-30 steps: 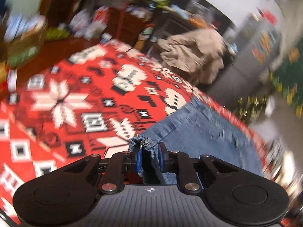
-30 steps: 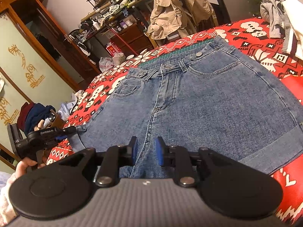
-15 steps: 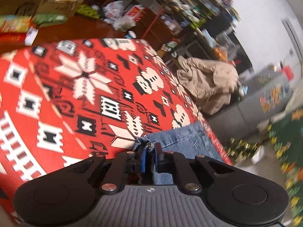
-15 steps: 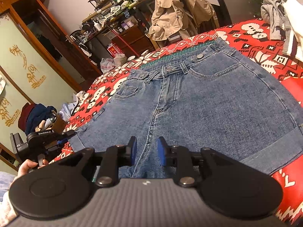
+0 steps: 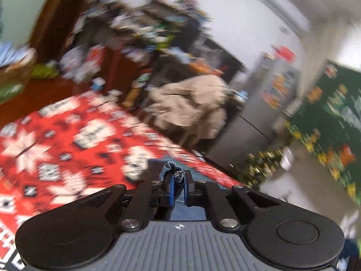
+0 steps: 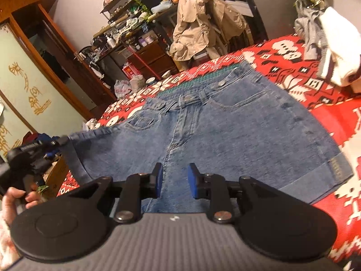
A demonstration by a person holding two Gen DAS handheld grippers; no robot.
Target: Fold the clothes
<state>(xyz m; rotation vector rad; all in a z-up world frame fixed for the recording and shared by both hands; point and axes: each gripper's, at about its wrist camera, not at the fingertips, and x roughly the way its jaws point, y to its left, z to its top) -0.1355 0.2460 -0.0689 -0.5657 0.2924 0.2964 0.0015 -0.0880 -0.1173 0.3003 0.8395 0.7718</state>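
Observation:
Blue denim shorts lie front side up on a red patterned bedspread, waistband at the far side. My left gripper is shut on the hem corner of the shorts' left leg; it also shows at the left of the right wrist view, lifting that corner off the bed. My right gripper is open, its blue pads just above the crotch and inner leg area of the shorts, holding nothing.
A pile of grey and white clothes lies on the bed at the far right. A beige coat hangs on a chair beyond the bed. Cluttered shelves and a wooden wardrobe stand behind.
My left gripper has swung upward with the leg hem, so its view now tilts toward the room and the left leg rises off the bed. My right gripper stayed open and crept slightly forward.

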